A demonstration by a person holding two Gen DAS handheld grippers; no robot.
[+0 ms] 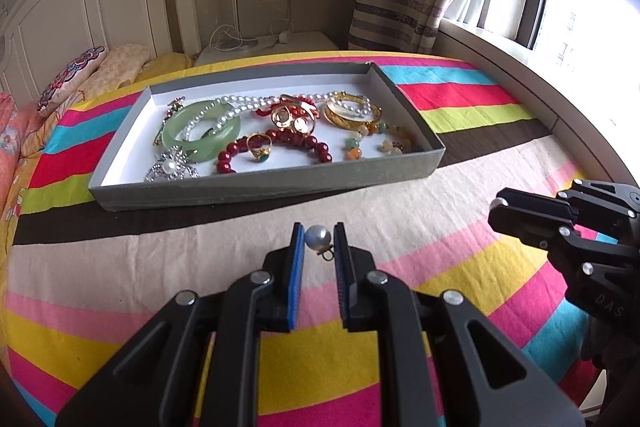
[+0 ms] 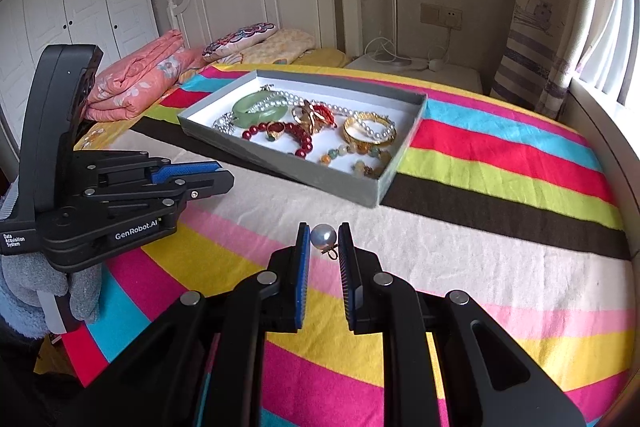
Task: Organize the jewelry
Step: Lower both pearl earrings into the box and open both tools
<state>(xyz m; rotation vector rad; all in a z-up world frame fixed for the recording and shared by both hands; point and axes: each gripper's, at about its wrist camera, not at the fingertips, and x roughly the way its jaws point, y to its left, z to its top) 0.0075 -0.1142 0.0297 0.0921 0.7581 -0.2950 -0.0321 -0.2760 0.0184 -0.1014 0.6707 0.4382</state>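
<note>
In the left wrist view my left gripper (image 1: 318, 237) is shut on a grey-white pearl earring (image 1: 318, 238) with a small gold hook, held above the striped bedspread. My right gripper (image 2: 324, 237) is shut on a matching pearl earring (image 2: 324, 235). Ahead of both lies a shallow grey box (image 1: 260, 183) (image 2: 280, 163) with a white floor, holding a green bangle (image 1: 202, 131), a pearl necklace, red bead bracelets (image 1: 280, 143), gold rings and gold bangles (image 1: 348, 113). The right gripper (image 1: 496, 205) shows side-on at the right of the left view. The left gripper (image 2: 224, 174) shows side-on at the left.
The box sits on a bed with a striped cover (image 2: 500, 155). Folded pink bedding (image 2: 136, 79) and pillows lie by the white headboard. A nightstand with a lamp and cables (image 2: 400, 61) stands behind. The window sill and curtain (image 1: 460, 39) run along the right.
</note>
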